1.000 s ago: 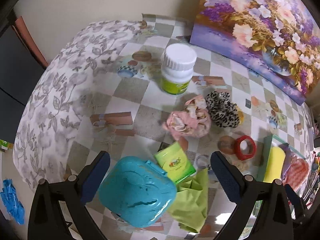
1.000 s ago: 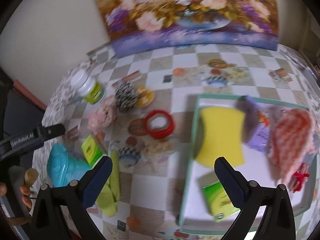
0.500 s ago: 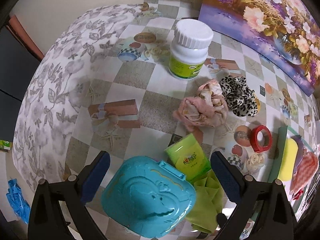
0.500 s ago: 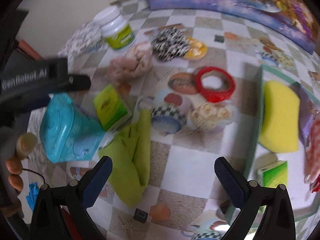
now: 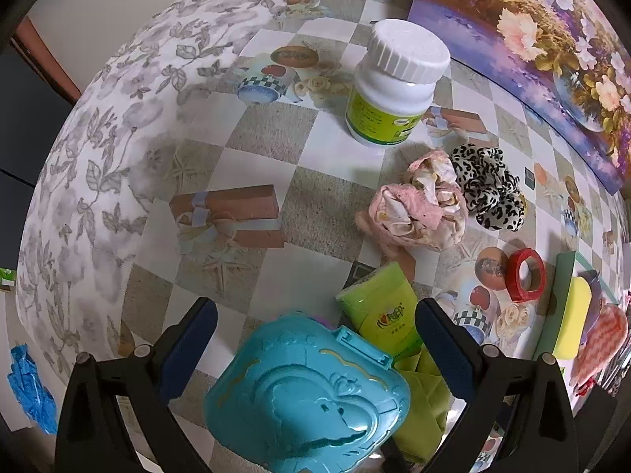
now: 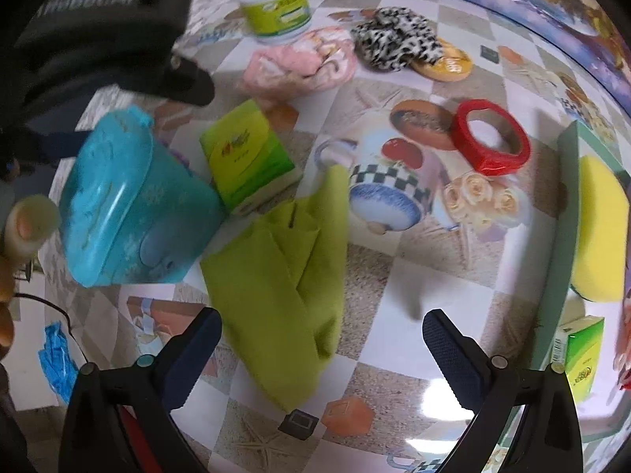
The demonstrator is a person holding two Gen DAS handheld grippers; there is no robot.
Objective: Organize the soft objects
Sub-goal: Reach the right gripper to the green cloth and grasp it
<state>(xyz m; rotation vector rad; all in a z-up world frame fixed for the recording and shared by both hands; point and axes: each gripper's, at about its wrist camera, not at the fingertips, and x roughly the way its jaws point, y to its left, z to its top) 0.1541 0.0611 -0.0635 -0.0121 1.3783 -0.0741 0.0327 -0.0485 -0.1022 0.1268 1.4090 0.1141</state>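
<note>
A lime green cloth (image 6: 288, 272) lies crumpled on the table, just ahead of my open, empty right gripper (image 6: 321, 339). It also shows in the left wrist view (image 5: 422, 394). A pink cloth (image 5: 418, 205) and a leopard scrunchie (image 5: 489, 185) lie further back, also in the right wrist view: pink cloth (image 6: 303, 63), scrunchie (image 6: 394, 39). A green tissue pack (image 5: 382, 311) lies beside a teal plastic case (image 5: 307, 394). My left gripper (image 5: 313, 335) is open and empty, over the teal case. A green-rimmed tray (image 6: 560, 213) at right holds a yellow sponge (image 6: 599, 232).
A white bottle with a green label (image 5: 390, 82) stands at the back. A red tape ring (image 6: 489, 142) lies near the tray. A second tissue pack (image 6: 579, 354) sits in the tray. A flower painting (image 5: 552, 39) leans along the back. The table's left edge (image 5: 51, 197) drops off.
Both grippers have moved forward and lower toward the table. The right gripper swung left from the tray toward the green cloth. Both stayed open.
</note>
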